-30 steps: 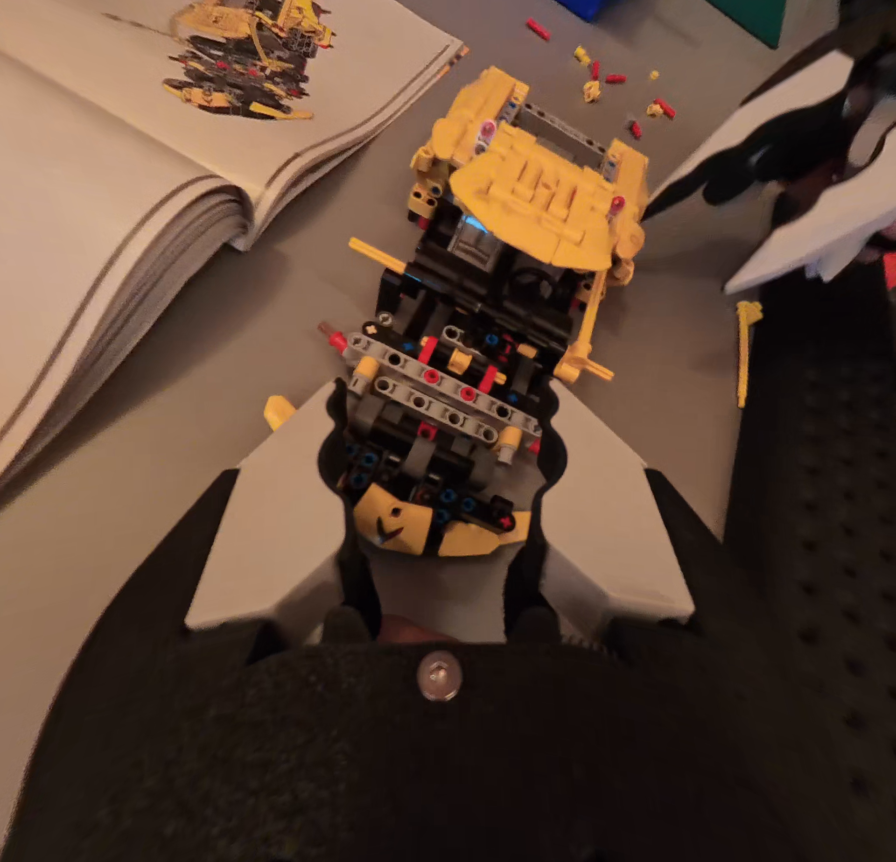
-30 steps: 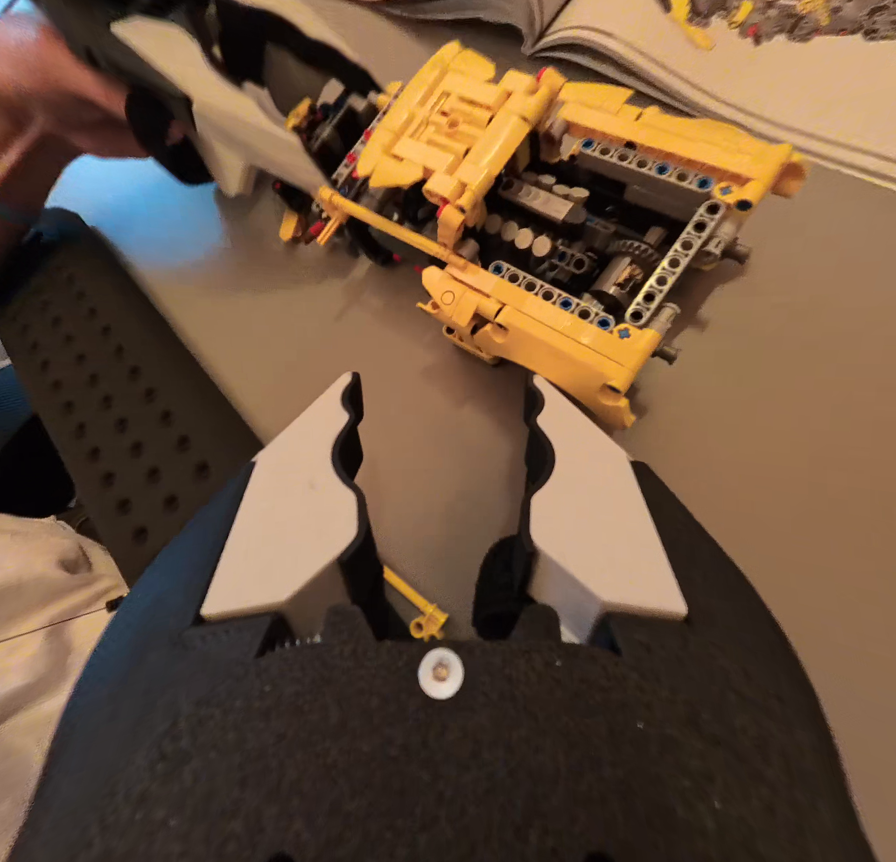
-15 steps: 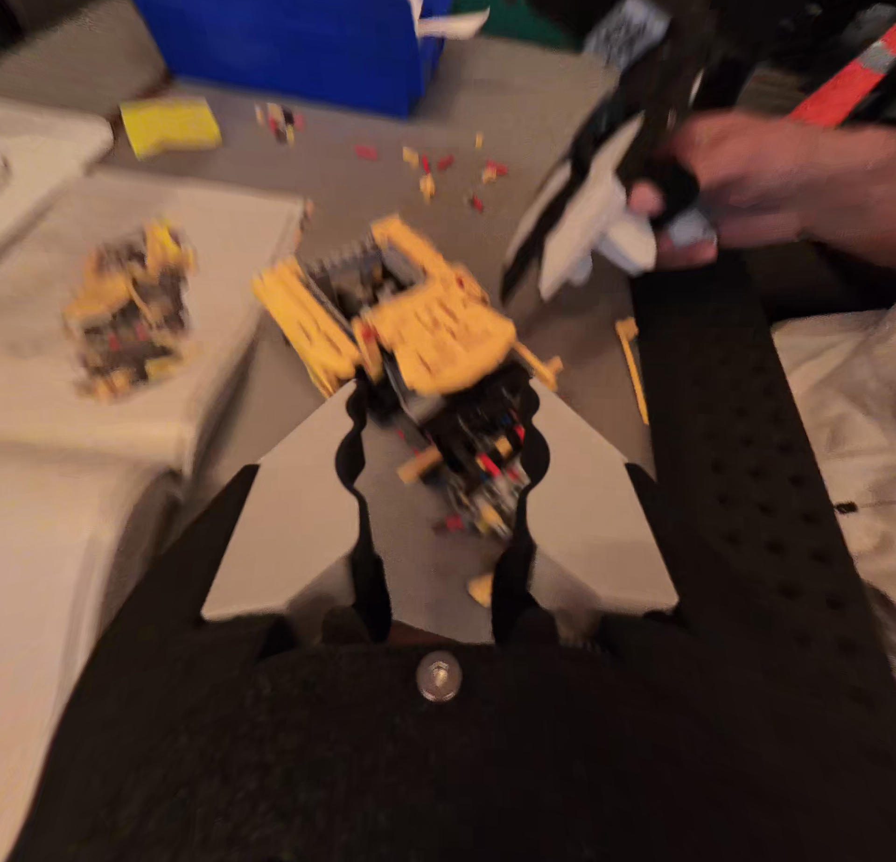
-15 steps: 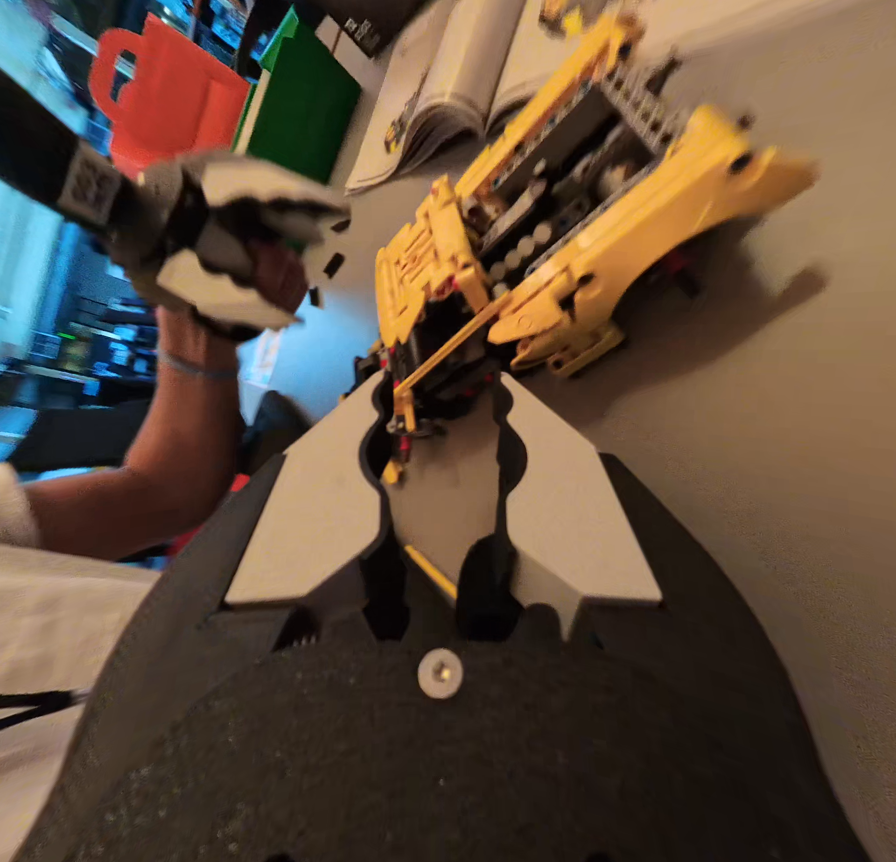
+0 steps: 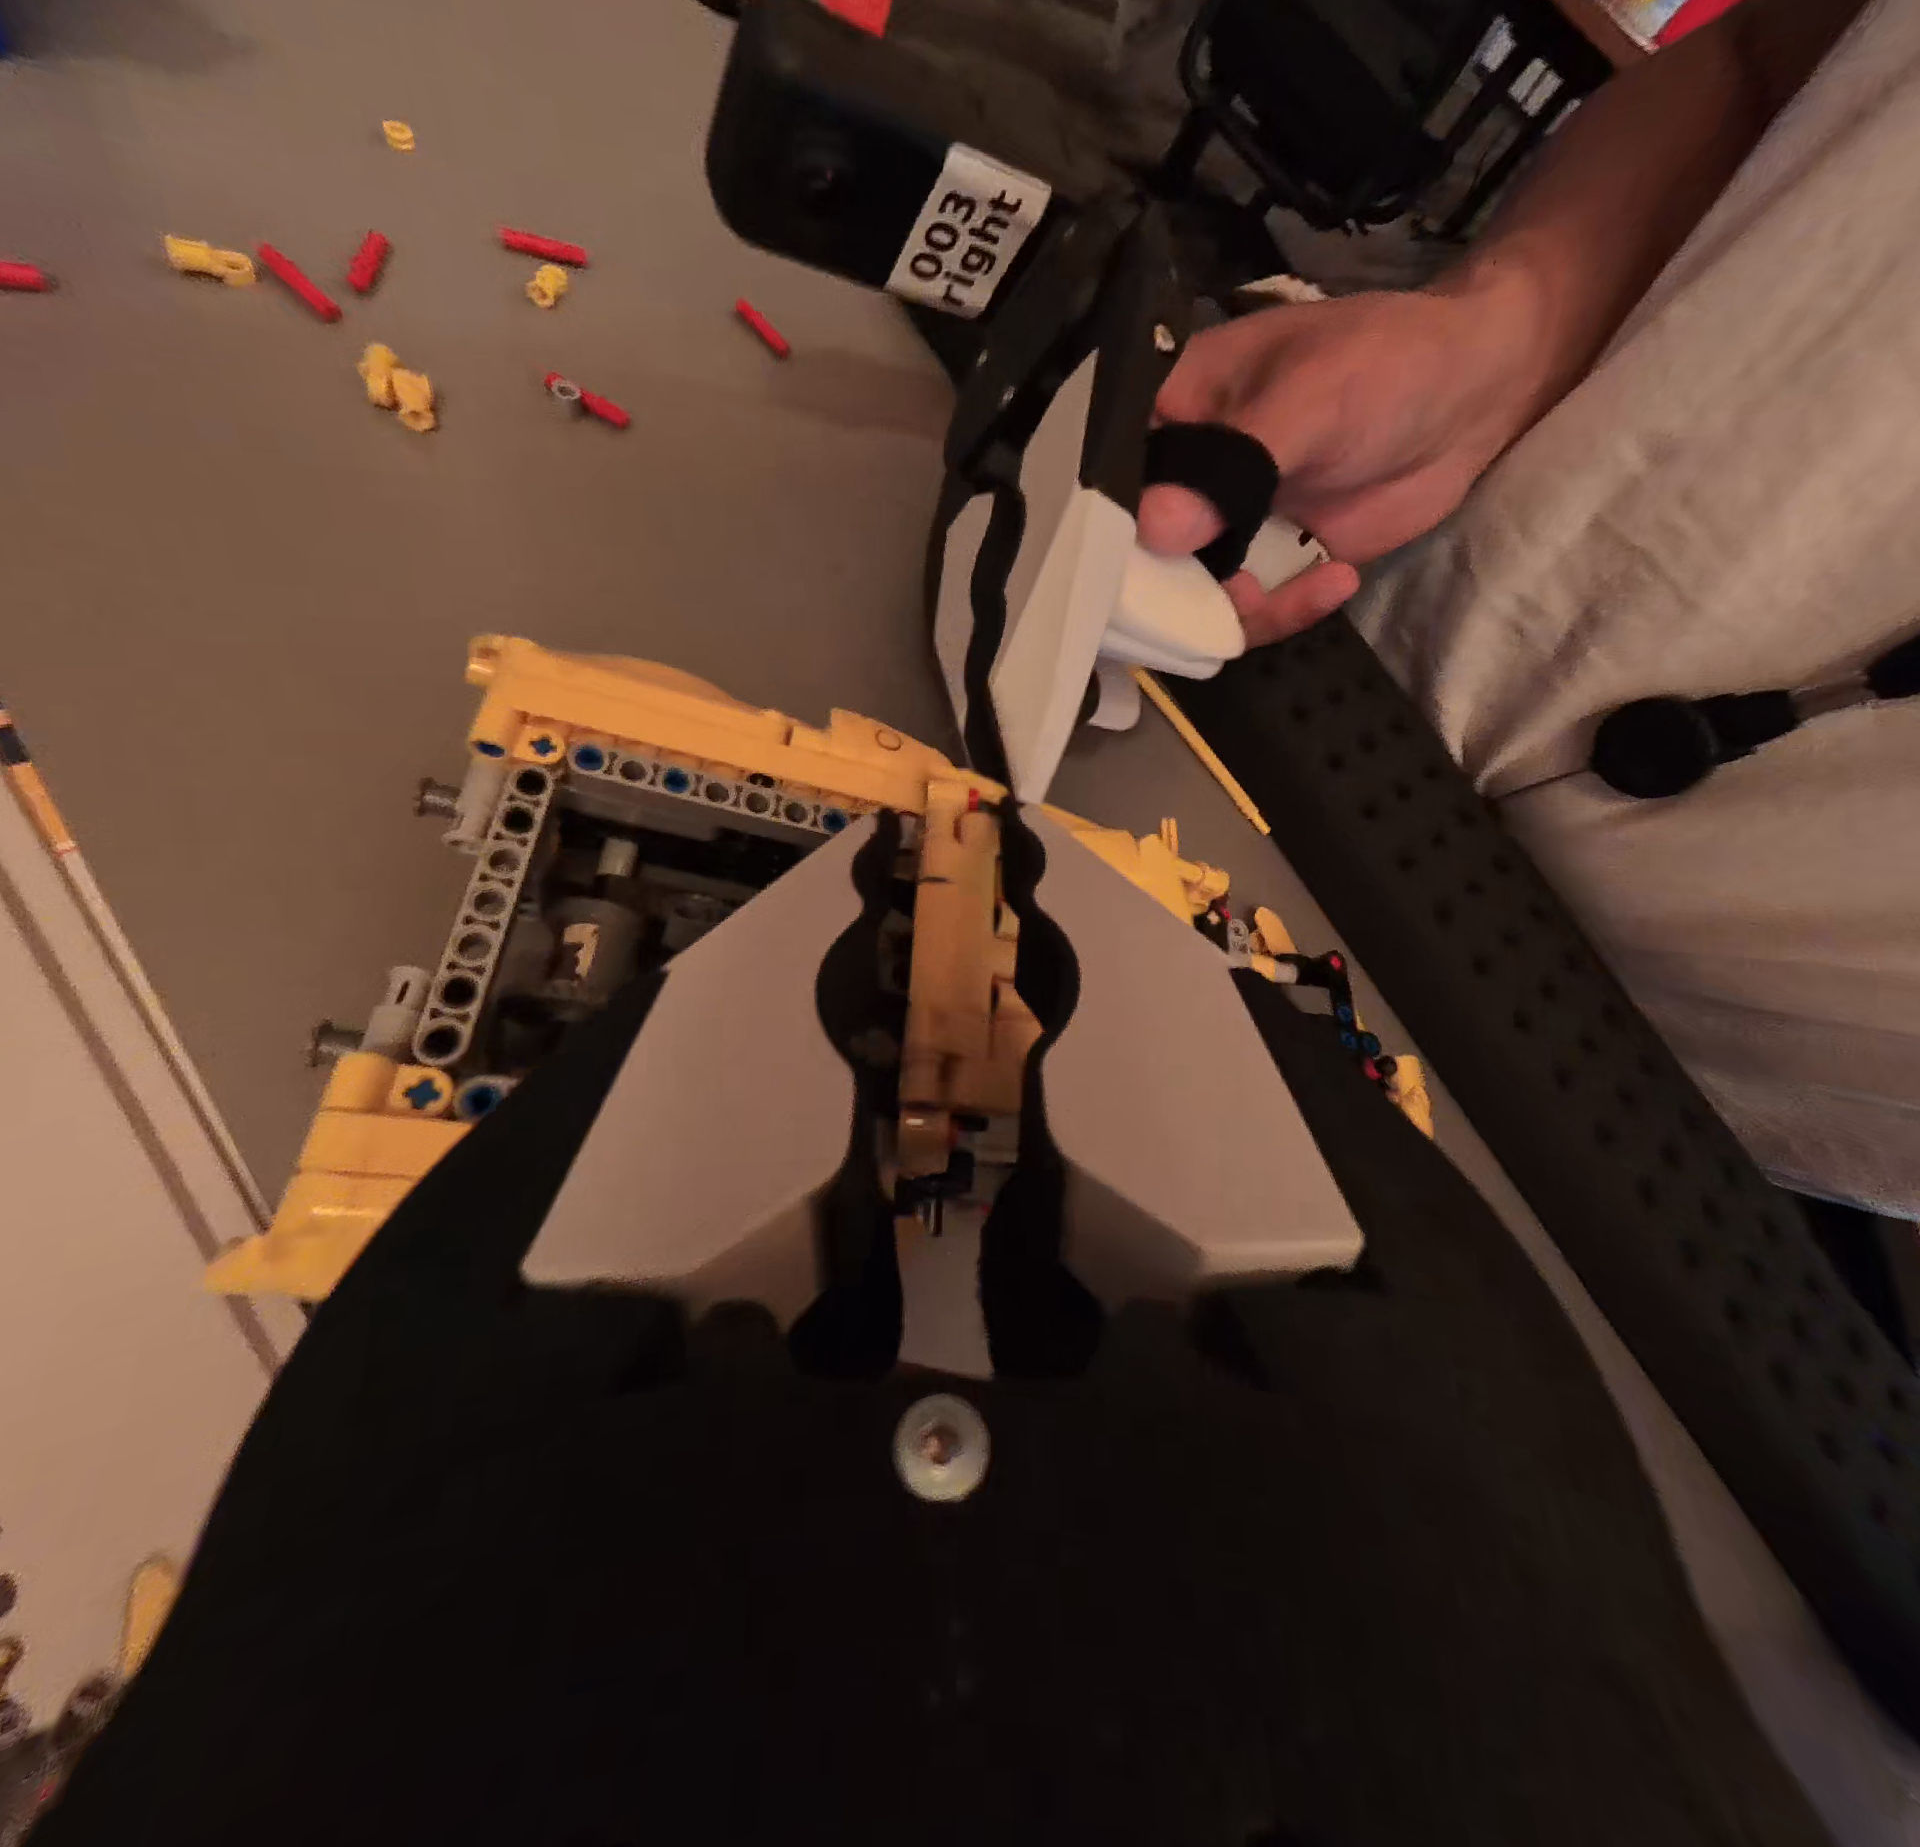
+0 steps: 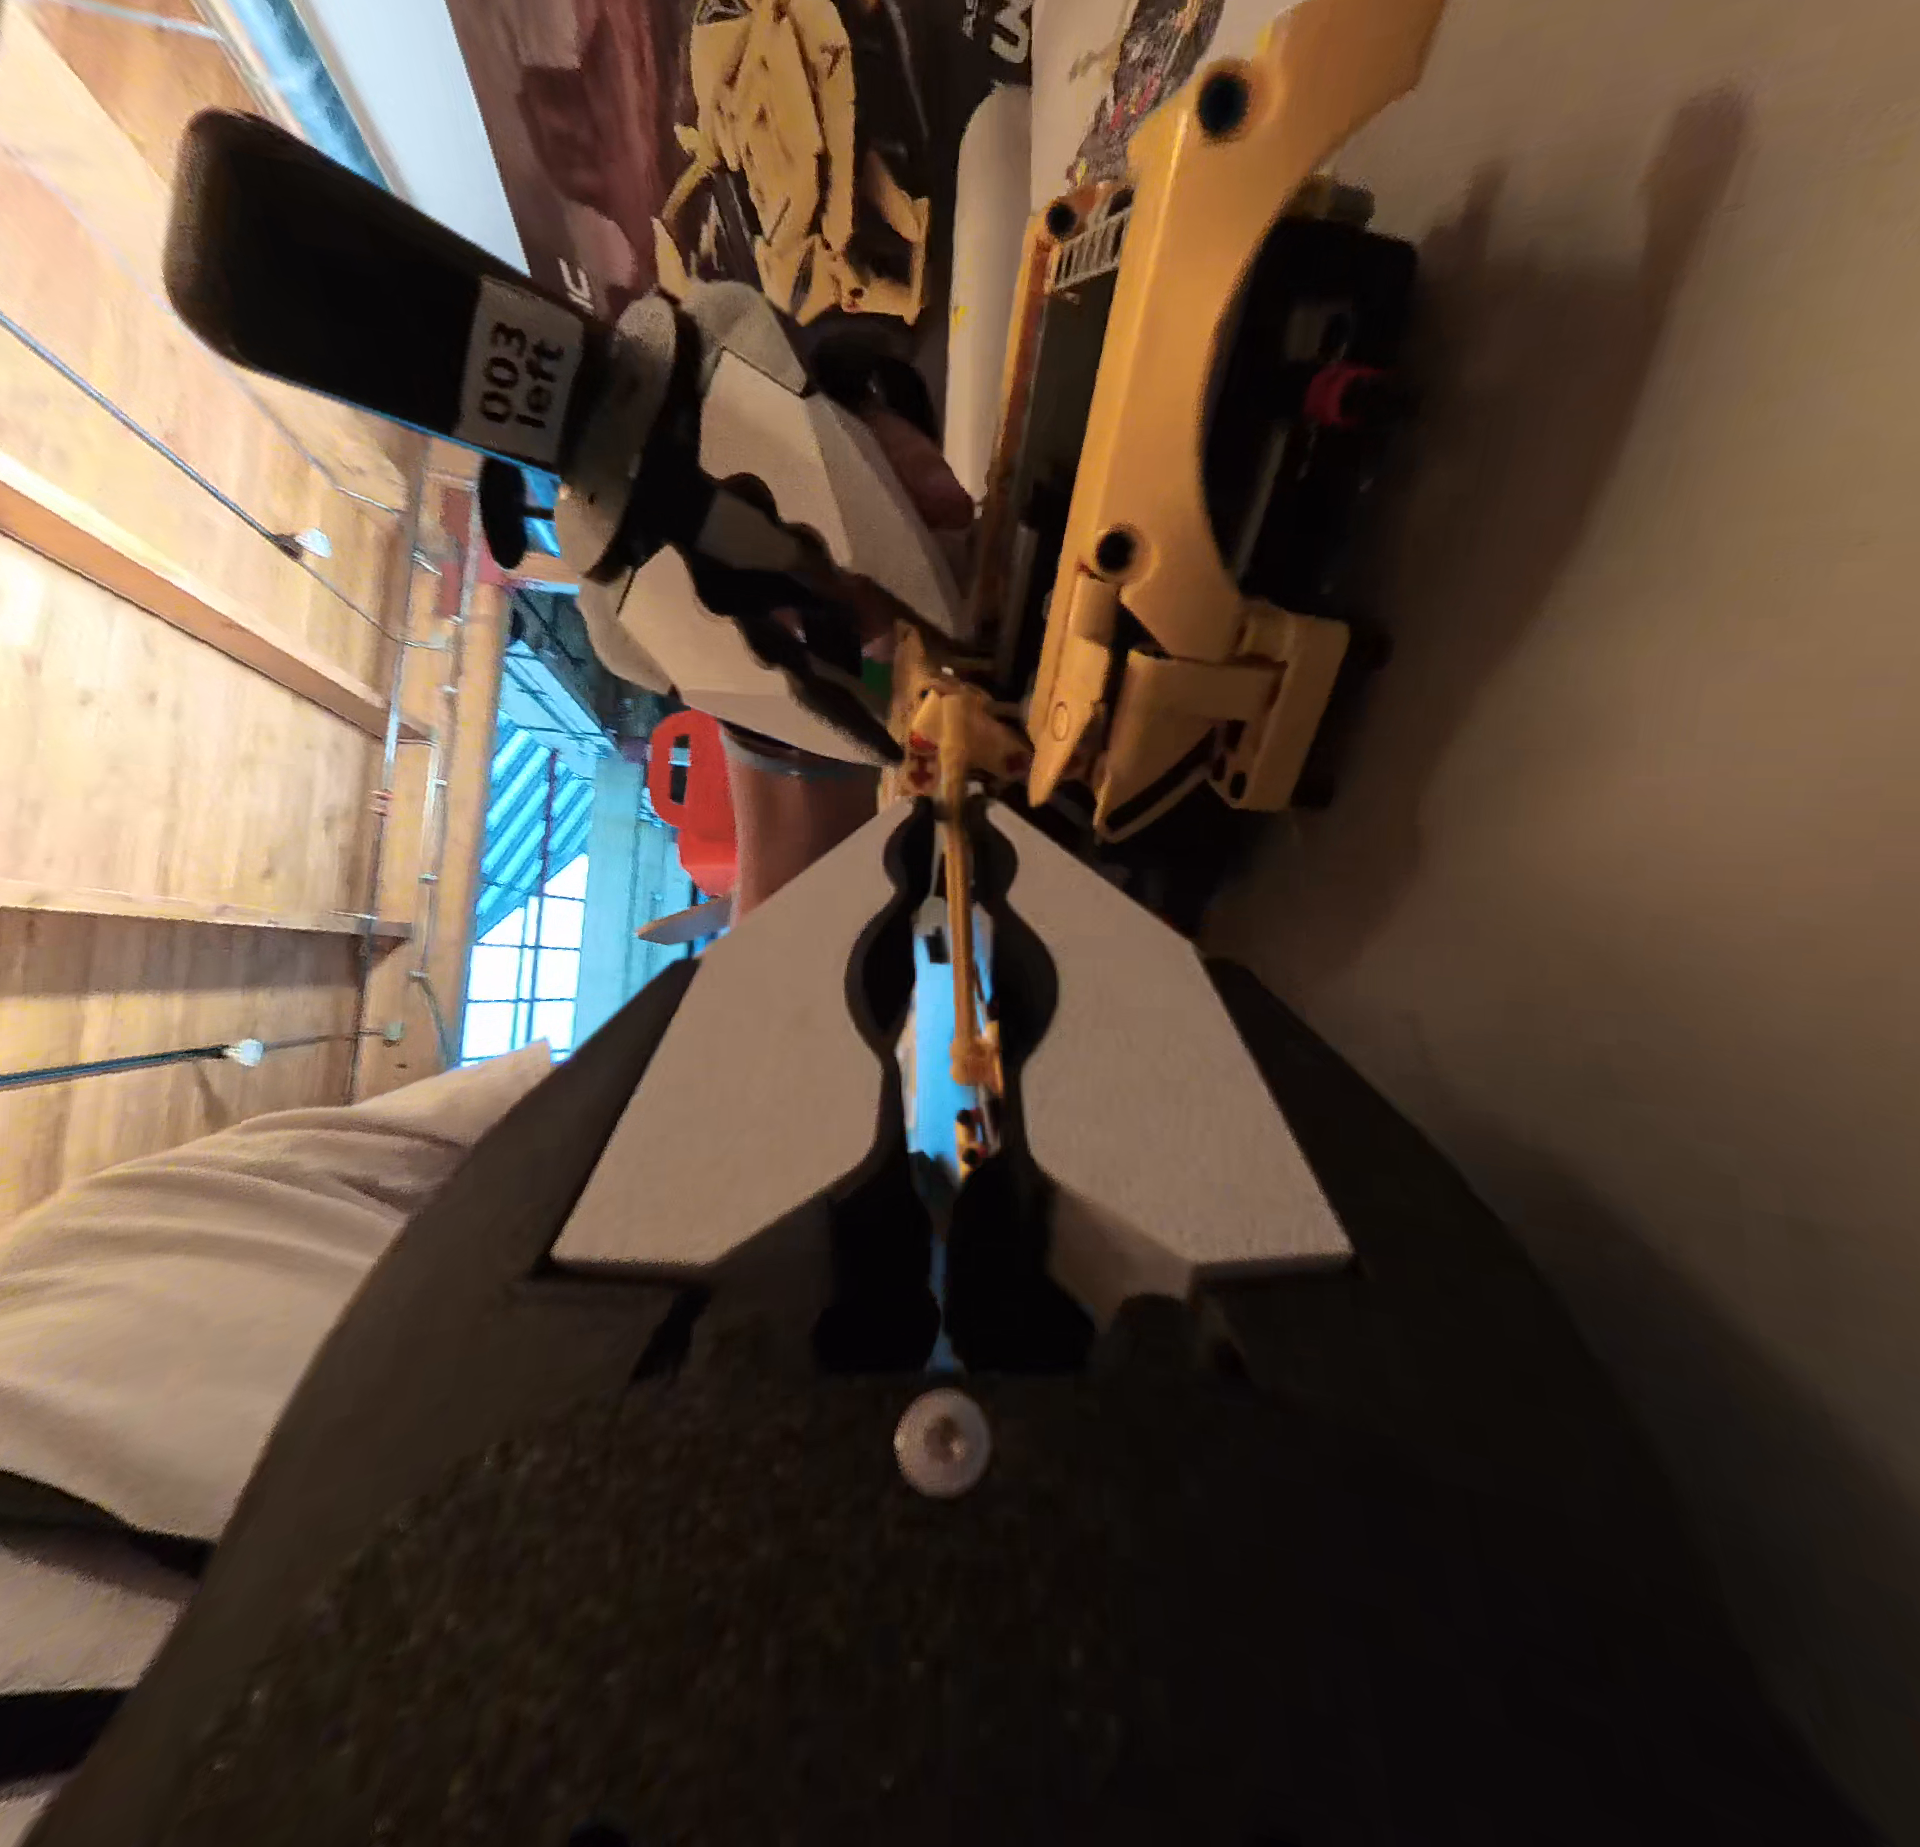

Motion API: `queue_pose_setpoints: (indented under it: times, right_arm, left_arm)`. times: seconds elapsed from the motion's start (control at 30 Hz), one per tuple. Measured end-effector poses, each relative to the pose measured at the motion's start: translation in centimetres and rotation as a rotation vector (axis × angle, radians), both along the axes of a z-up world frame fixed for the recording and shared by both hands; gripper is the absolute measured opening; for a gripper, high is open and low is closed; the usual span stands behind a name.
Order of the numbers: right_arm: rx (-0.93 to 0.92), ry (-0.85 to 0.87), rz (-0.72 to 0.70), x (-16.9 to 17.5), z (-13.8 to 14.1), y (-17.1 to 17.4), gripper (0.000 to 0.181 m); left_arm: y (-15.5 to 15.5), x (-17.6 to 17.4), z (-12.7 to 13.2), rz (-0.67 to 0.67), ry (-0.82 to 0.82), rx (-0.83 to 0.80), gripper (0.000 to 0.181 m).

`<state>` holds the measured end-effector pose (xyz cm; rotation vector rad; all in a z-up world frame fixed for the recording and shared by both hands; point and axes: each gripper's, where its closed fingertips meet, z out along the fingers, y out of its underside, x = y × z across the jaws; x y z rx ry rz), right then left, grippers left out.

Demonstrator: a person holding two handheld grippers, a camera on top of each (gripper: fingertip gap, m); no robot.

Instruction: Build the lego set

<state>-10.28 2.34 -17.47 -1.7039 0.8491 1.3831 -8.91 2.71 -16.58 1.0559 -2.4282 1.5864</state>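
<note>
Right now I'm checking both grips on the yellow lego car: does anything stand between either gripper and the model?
Nothing visible does. The left gripper is closed on a yellow panel of the lego car, and the right gripper is closed on a thin yellow rod sticking out of the car. Loose red and yellow pieces lie well aside.

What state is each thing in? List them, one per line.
Left gripper: shut on the yellow and black lego car.
Right gripper: shut on the car's thin yellow rod.
Yellow and black lego car: part-built, frame exposed.
Small red and yellow pieces: loose, scattered on the grey table.

Half-built yellow lego car (image 5: 727, 758) on table
</note>
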Motion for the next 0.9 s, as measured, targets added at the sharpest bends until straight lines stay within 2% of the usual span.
queue_pose_setpoints:
  times: [0.03, 0.2, 0.4, 0.6, 0.9]
  right_arm:
    - [0.015, 0.021, -0.008, 0.0, 0.3, 0.2, 0.003]
    - [0.003, -0.050, 0.019, 0.3, 0.0, -0.2, 0.003]
    - [0.039, 0.119, 0.179, -1.5, 1.6, -0.7, 0.003]
    - [-0.001, 0.293, 0.202, -1.3, 1.6, -1.0, 0.003]
    - [-0.046, 0.339, 0.210, -1.2, 1.0, -1.1, 0.003]
  left_arm:
    - [-0.2, 0.1, 0.1, -0.009, 0.001, -0.011, 0.011]
    - [-0.5, 0.4, 0.0, -0.025, 0.004, -0.023, 0.010]
    - [-0.8, 0.2, 0.1, -0.049, 0.020, -0.058, 0.008]
    - [-0.9, 0.6, 0.1, -0.007, 0.021, -0.062, 0.008]
    - [-1.2, 0.6, 0.3, 0.002, 0.037, -0.092, 0.006]
